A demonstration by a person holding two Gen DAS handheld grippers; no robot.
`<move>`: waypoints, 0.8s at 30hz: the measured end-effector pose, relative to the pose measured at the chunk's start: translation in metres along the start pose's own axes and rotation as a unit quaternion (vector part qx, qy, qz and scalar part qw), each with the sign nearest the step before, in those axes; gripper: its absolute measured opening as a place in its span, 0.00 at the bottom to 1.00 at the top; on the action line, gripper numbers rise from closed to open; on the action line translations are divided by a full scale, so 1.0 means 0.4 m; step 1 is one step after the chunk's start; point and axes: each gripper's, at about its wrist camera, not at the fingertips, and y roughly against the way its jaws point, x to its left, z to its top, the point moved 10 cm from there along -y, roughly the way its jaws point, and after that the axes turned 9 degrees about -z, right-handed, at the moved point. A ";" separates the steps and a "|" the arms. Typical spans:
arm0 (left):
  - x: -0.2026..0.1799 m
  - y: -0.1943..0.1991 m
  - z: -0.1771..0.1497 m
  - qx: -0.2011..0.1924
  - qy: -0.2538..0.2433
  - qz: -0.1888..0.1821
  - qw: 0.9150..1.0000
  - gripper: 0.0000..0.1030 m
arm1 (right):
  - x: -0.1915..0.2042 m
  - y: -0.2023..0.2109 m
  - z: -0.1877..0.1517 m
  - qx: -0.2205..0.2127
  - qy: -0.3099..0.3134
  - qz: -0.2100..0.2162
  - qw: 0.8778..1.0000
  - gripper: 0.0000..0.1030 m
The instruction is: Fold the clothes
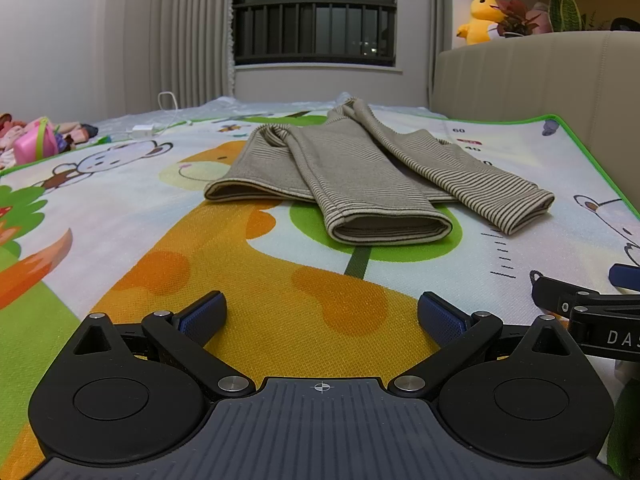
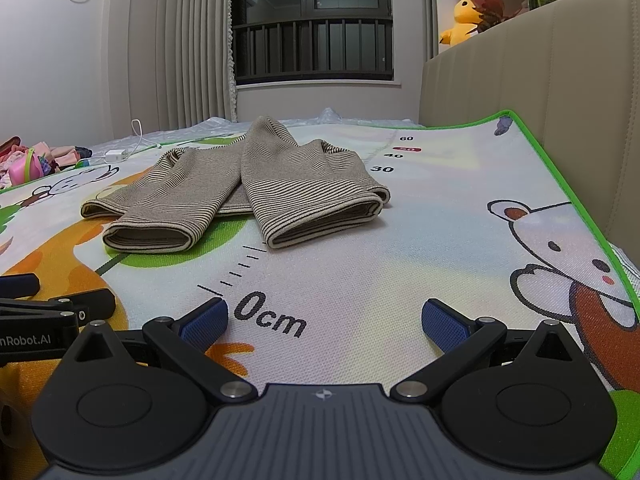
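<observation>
A beige striped garment lies on the cartoon play mat, with two long parts folded toward me and their open cuffs facing the cameras. It also shows in the right wrist view. My left gripper is open and empty, low over the mat, well short of the garment. My right gripper is open and empty, near the "0cm" print, also short of the garment. The right gripper shows at the right edge of the left wrist view; the left gripper shows at the left edge of the right wrist view.
A beige padded headboard runs along the right side of the mat. A yellow plush duck and plants sit on the ledge above it. Toys and a white charger with cable lie at the far left. Window and curtains stand behind.
</observation>
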 end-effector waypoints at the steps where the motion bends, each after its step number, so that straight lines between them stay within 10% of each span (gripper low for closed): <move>1: 0.000 0.000 0.000 0.000 0.000 0.000 1.000 1.00 | 0.000 0.000 0.000 0.000 0.000 0.000 1.000 1.00; 24: -0.002 0.002 0.000 -0.001 0.000 0.000 1.000 1.00 | 0.000 0.001 0.000 -0.001 0.004 -0.003 1.000 1.00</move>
